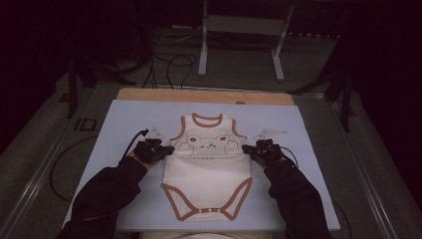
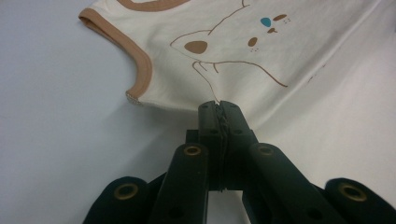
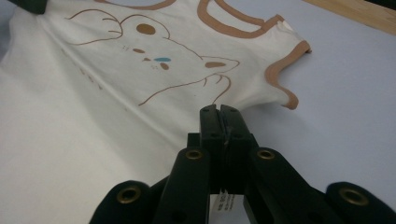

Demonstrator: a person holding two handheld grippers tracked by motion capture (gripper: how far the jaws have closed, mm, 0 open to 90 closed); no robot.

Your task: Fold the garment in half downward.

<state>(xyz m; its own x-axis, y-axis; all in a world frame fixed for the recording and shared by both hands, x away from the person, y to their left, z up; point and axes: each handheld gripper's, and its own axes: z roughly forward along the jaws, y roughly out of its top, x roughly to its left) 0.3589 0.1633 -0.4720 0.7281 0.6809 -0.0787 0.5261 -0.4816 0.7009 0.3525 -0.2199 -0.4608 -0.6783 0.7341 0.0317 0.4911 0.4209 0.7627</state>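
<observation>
The left gripper (image 2: pixel 219 109) has its jaws pressed together on the side edge of the bodysuit (image 2: pixel 261 70), pinching a fold of cream cloth just below the armhole. The right gripper (image 3: pixel 220 114) is clamped the same way on the opposite side edge, and a small white tag (image 3: pixel 224 205) with tiny print too blurred to read hangs below its jaws.

There is one bodysuit. In the high view it (image 1: pixel 206 174) lies flat in the middle of the mat (image 1: pixel 124 119), neck away from the person and crotch snaps toward them, with the left gripper (image 1: pixel 166 149) at its left edge and the right gripper (image 1: pixel 247 149) at its right edge, both at chest height. A crease runs across the cloth between the two grippers. The trim at the neck, the two armholes and the two leg openings is brown. On the chest is a brown line drawing of an animal face with a blue nose; a short row of small marks sits under it, too small to make out as writing.

Two dark sleeves come in from the bottom. The one pale blue mat covers a wooden board (image 1: pixel 204 95), whose far edge shows beyond it. Farther off, cables (image 1: pixel 174 64) lie on the floor near a white stand (image 1: pixel 241 30).
</observation>
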